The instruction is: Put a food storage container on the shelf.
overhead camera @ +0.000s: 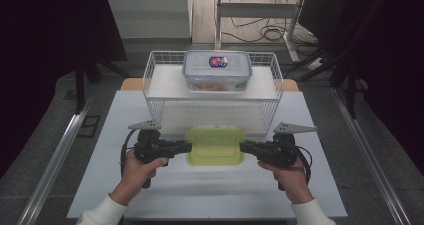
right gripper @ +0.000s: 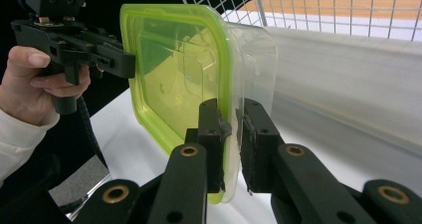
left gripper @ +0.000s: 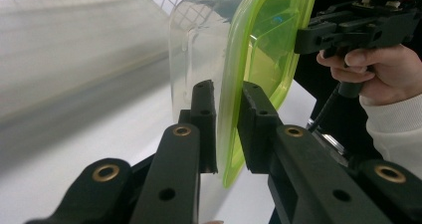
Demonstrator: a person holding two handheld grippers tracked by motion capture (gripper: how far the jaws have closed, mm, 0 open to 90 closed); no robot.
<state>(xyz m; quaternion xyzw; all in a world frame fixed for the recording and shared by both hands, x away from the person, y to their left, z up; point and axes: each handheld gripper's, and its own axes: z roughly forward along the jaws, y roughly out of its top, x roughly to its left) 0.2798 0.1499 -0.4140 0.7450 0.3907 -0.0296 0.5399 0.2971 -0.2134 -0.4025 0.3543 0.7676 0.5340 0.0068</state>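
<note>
A white rectangular tabletop (overhead camera: 125,185) carried a white wire basket (overhead camera: 150,97) at its far edge.

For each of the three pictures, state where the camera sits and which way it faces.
High view: above the person's side, facing forward and down on the table; forearms show.
Left gripper view: on the left claw, facing the green-lidded container; own jaws show.
Right gripper view: on the right claw; own jaws show.
Shared: the container.
</note>
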